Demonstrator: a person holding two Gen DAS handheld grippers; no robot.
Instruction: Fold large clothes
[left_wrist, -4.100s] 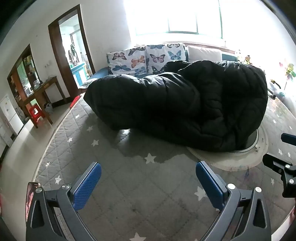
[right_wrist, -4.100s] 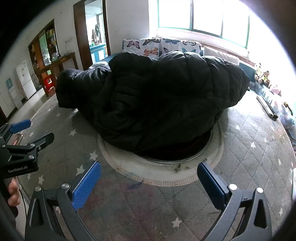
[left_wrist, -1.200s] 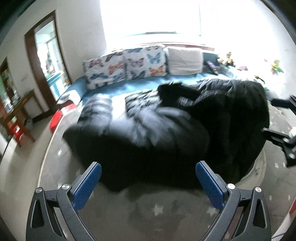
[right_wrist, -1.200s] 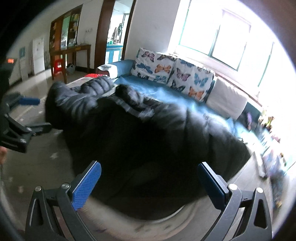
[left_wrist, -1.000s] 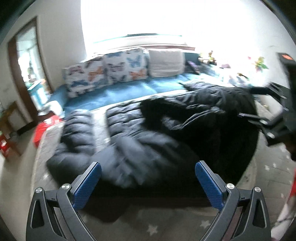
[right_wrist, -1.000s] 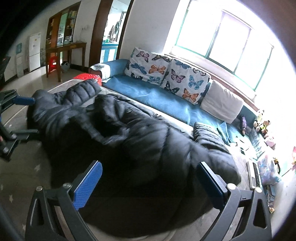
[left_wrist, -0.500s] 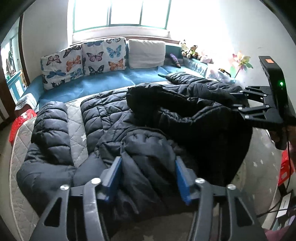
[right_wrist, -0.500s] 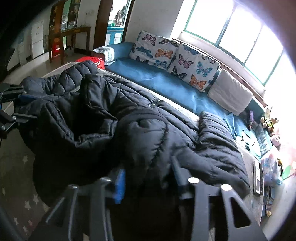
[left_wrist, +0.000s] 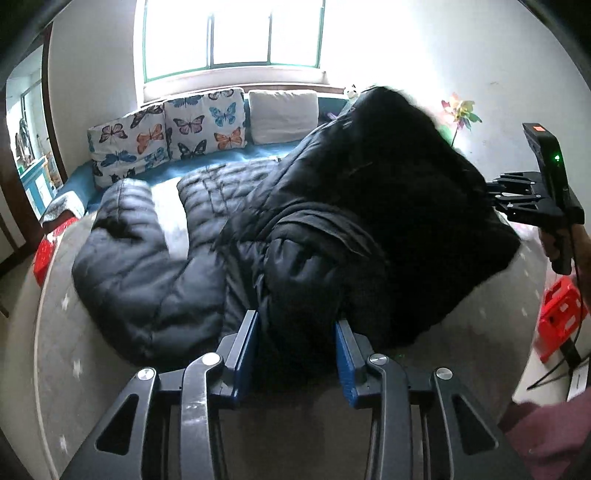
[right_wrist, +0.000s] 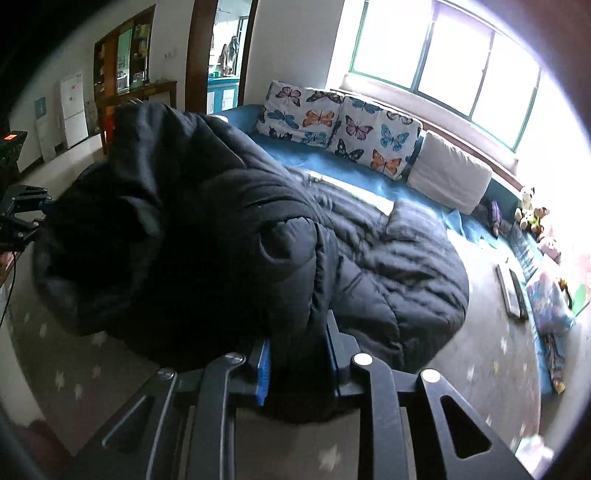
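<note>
One black puffer coat (left_wrist: 303, 236) is all there is to fold, and it lies heaped across the grey star-printed quilt (left_wrist: 88, 373) that covers the round bed, its near edge bunched up and lifted. Two hand-held grippers are on it. Left gripper (left_wrist: 297, 354) has just been closing, and its blue pads (left_wrist: 248, 347) now pinch a thick fold of the coat's near hem between them. Right gripper (right_wrist: 297, 363) has likewise just been closing, and its jaws stand narrow with a wad of the same hem squeezed between them. From the left camera the right gripper (left_wrist: 495, 192) shows again at the far right, buried in the raised side of the coat, with a hand (left_wrist: 554, 243) on its grip.

Behind the coat, along the blue bench (right_wrist: 332, 162) under the window (right_wrist: 443, 62), I count two butterfly-print cushions (right_wrist: 340, 122) and one plain white cushion (right_wrist: 448, 173). One pinwheel (left_wrist: 460, 114) stands by the wall. A few soft toys (right_wrist: 532, 214) sit at the bench's far end; blurred, so I can't give a firm count. One red crate (left_wrist: 559, 317) sits off the right side of the bed and something else red (left_wrist: 44, 254) off the left.

The raised bulk of the coat blocks much of the view from each camera toward the other gripper.
</note>
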